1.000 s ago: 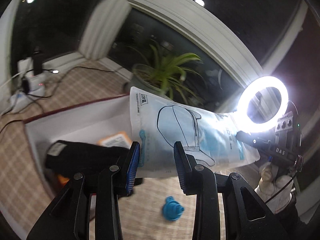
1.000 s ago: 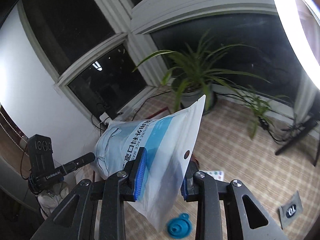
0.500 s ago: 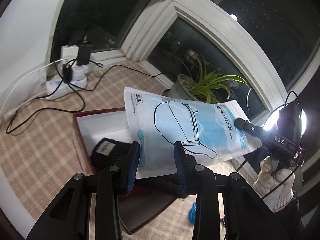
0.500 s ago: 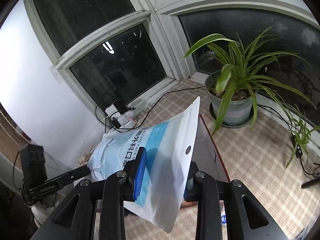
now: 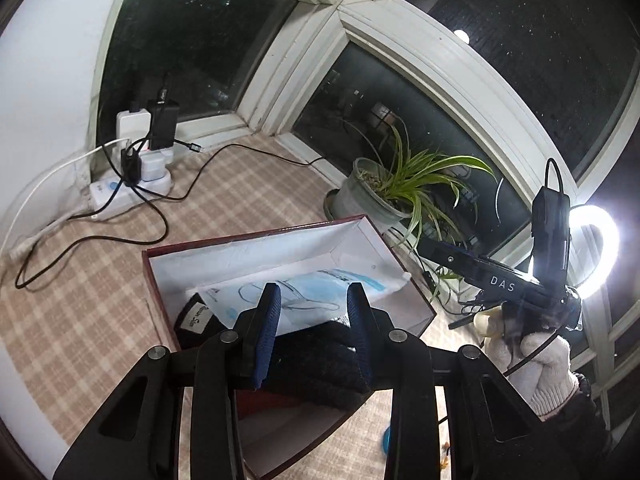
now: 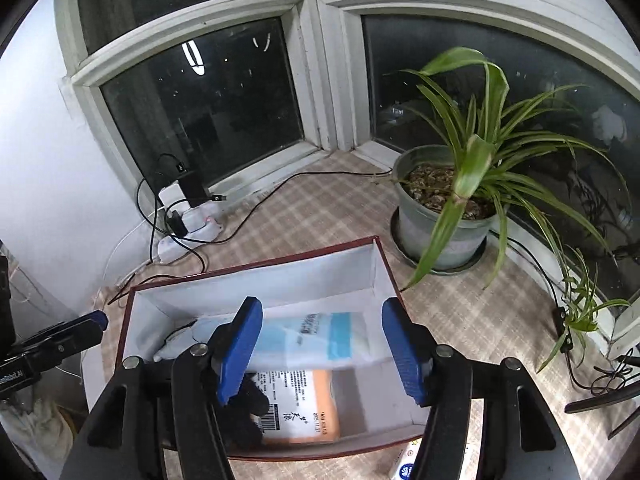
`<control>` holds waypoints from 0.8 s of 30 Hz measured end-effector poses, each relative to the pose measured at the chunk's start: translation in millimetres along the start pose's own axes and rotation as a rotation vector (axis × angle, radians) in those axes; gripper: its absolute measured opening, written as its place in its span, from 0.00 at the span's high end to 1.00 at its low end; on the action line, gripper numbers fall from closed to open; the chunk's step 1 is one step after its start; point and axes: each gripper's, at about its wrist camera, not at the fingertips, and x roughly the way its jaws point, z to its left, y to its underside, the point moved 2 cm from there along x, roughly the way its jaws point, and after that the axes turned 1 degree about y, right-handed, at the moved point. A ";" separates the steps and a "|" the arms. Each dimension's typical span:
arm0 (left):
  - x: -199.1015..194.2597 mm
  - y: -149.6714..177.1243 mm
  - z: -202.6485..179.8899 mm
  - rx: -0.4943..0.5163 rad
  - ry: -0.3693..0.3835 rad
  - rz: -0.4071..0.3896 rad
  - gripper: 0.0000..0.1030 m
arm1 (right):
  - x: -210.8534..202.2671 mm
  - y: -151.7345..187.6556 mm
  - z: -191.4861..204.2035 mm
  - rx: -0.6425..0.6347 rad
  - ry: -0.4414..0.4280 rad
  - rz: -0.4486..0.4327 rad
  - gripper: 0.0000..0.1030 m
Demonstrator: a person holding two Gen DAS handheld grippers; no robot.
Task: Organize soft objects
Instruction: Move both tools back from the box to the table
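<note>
A blue-and-white face mask packet lies inside the dark red box with white lining; it also shows in the left wrist view, in the same box. A black knitted item and an orange-and-white packet lie in the box too. My right gripper is open and empty above the box. My left gripper is open and empty above the black item. The right gripper shows in the left view, beside the box.
A potted spider plant stands behind the box to the right. A power strip with chargers and cables lies by the window at the left. A bright ring light stands at the right. A blue object lies on the checked mat.
Both grippers held the mask packet up over the box. Both have opened, and the packet now lies flat in the box.
</note>
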 end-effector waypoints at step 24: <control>7.7 27.7 -42.9 0.125 0.051 0.074 0.40 | -112.7 68.1 -77.2 0.149 0.068 -0.091 0.31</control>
